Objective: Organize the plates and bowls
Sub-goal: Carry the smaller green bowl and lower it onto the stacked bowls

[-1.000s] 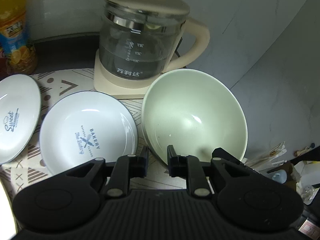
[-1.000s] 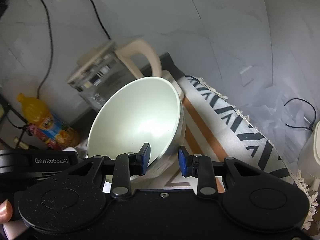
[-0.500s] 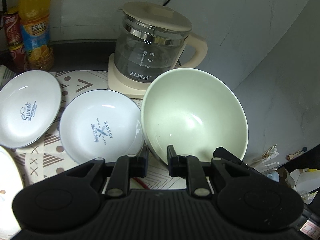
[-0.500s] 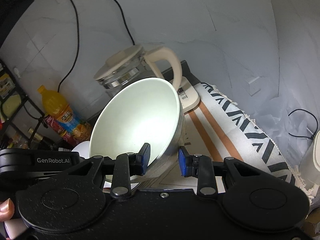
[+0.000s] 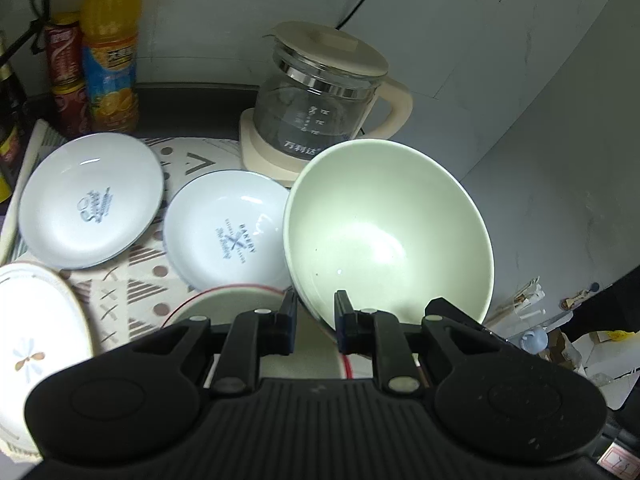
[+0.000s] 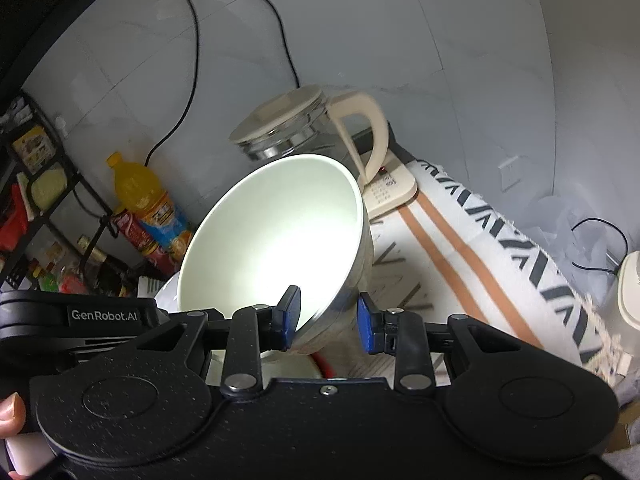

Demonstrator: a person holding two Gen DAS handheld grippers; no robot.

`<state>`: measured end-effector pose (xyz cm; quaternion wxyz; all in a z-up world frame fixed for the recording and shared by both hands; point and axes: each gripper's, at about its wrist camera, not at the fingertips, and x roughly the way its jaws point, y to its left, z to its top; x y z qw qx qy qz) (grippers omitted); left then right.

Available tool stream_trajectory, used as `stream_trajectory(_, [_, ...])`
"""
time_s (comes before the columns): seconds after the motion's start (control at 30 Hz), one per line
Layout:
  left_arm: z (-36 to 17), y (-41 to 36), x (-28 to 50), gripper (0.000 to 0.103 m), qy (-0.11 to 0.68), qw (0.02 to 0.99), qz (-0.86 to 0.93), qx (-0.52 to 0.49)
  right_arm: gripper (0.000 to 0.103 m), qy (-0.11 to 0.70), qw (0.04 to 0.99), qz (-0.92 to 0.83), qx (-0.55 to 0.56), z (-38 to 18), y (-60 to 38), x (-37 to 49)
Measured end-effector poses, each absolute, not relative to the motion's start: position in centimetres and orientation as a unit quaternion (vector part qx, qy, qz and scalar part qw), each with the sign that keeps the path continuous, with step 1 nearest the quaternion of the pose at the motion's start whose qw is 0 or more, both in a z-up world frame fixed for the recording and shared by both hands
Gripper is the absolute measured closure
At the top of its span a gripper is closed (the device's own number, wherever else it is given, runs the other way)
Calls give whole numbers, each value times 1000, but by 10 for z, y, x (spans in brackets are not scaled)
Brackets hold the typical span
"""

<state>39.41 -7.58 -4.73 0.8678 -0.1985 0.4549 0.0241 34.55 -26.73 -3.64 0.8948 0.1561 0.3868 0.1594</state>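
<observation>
A large pale green bowl (image 5: 388, 236) hangs tilted in the air, held from two sides. My left gripper (image 5: 315, 320) is shut on its near rim, one finger inside and one outside. My right gripper (image 6: 328, 318) is shut on the green bowl (image 6: 276, 236) at its lower wall, blue pads (image 6: 290, 312) on either side. Just under the green bowl sits a red-rimmed bowl (image 5: 236, 300), mostly hidden by the fingers. On the mat lie a white "Bakery" plate (image 5: 228, 232), a white "Sweet" plate (image 5: 90, 200) and a flower-patterned plate (image 5: 36, 340).
A glass kettle (image 5: 320, 100) on its cream base stands at the back by the wall. An orange juice bottle (image 5: 110, 52) and red cans (image 5: 64, 64) stand at the back left. The striped mat (image 6: 480, 240) stretches to the right, and a thumb (image 6: 10, 412) shows at the left edge.
Both grippers have drawn back and up with the green bowl. The kettle has receded, and the flower plate and the red-rimmed bowl have come into view below.
</observation>
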Motion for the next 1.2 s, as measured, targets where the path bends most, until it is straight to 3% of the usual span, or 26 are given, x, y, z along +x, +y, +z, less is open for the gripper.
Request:
stream_trajectory(0.63, [-62, -28, 312, 86, 457, 854, 29, -246, 73, 414, 888, 168, 110, -42, -221, 273])
stream_trajectory(1.2, [-94, -19, 311, 83, 477, 843, 44, -242, 72, 438, 882, 159, 71, -69, -204, 263])
